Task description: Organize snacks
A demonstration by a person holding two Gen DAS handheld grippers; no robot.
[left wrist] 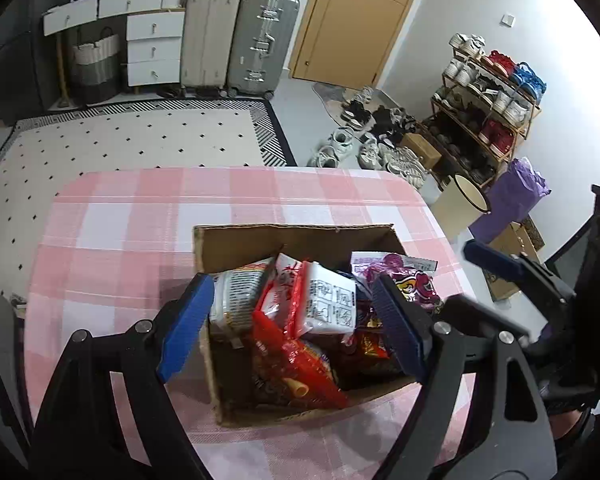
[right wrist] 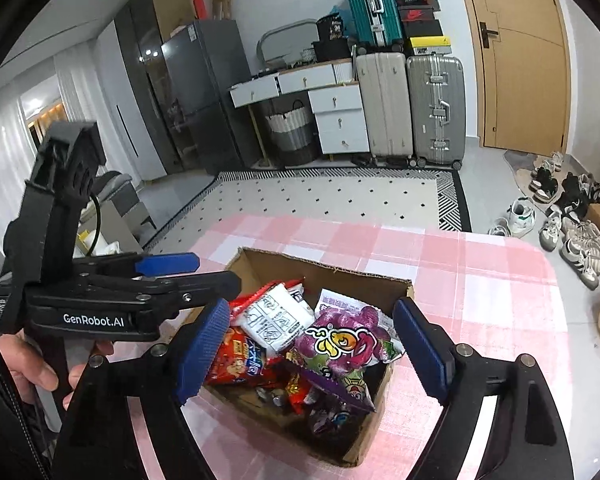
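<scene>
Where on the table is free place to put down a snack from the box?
The pink checked tablecloth is bare beyond the cardboard box and on both of its sides. The box itself is crowded with snack packets.

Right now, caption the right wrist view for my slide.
Open right gripper hovers over a cardboard box of snack packets on the pink checked table; left gripper alongside.

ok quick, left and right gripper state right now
Left gripper: open, holding nothing, over the cardboard box.
Right gripper: open, holding nothing, over the same box.
</scene>
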